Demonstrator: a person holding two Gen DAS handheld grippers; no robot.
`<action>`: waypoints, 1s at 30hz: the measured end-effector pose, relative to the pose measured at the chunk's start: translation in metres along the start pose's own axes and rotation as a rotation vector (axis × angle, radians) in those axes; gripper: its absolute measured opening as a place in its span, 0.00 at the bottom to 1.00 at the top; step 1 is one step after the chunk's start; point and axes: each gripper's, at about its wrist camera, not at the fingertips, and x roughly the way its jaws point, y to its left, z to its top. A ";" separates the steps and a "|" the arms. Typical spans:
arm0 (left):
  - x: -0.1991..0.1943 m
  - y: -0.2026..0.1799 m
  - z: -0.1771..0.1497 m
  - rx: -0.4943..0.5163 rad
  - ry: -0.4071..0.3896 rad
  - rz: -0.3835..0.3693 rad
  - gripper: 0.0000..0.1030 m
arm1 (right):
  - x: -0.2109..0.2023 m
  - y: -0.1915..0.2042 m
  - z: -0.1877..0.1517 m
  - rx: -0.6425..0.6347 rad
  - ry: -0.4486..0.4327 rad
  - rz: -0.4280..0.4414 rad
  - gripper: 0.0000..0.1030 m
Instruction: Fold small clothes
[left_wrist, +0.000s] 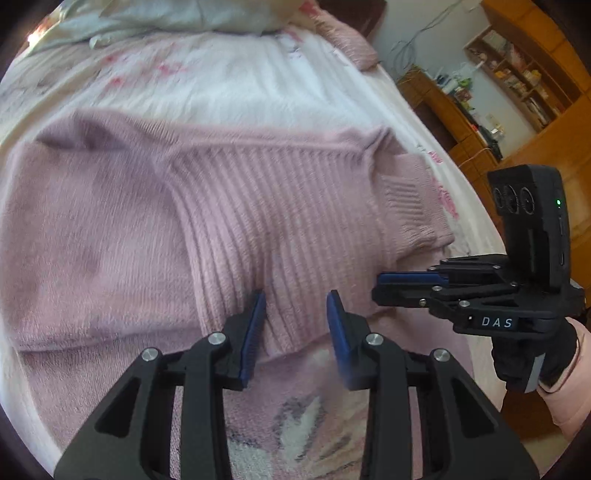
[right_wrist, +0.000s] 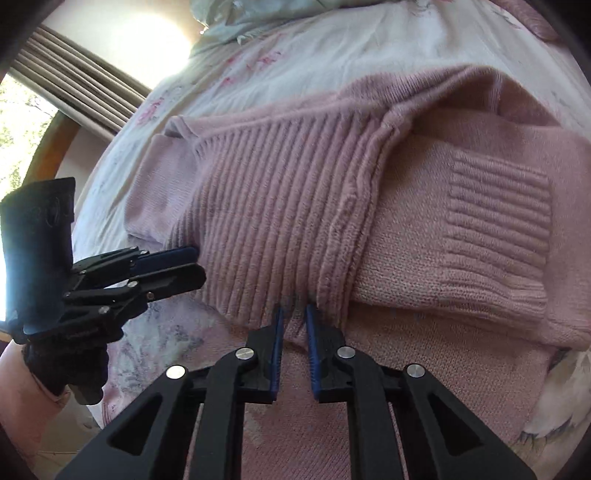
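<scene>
The pink sweater lies on the bed. At its near hem, the left tool gapes empty; the right tool, marked "DAS", is slightly apart, empty.

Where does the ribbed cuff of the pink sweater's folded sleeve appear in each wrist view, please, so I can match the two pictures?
Left wrist view: the ribbed cuff sits right of centre, beyond the left gripper and above the right gripper's fingers.
Right wrist view: the cuff lies at the right, beyond and right of the right gripper.
Shared landmark: the wide ribbed panel of the pink sweater, immediately left of the cuff in both views.
</scene>
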 end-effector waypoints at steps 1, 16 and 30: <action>0.001 0.004 -0.001 -0.021 -0.009 -0.012 0.24 | 0.003 -0.004 -0.001 0.022 -0.002 0.014 0.09; -0.110 -0.057 -0.059 -0.113 -0.163 0.162 0.61 | -0.115 0.058 -0.052 -0.036 -0.246 -0.300 0.39; -0.156 -0.119 -0.110 -0.033 -0.100 0.369 0.72 | -0.161 0.097 -0.139 0.083 -0.249 -0.368 0.59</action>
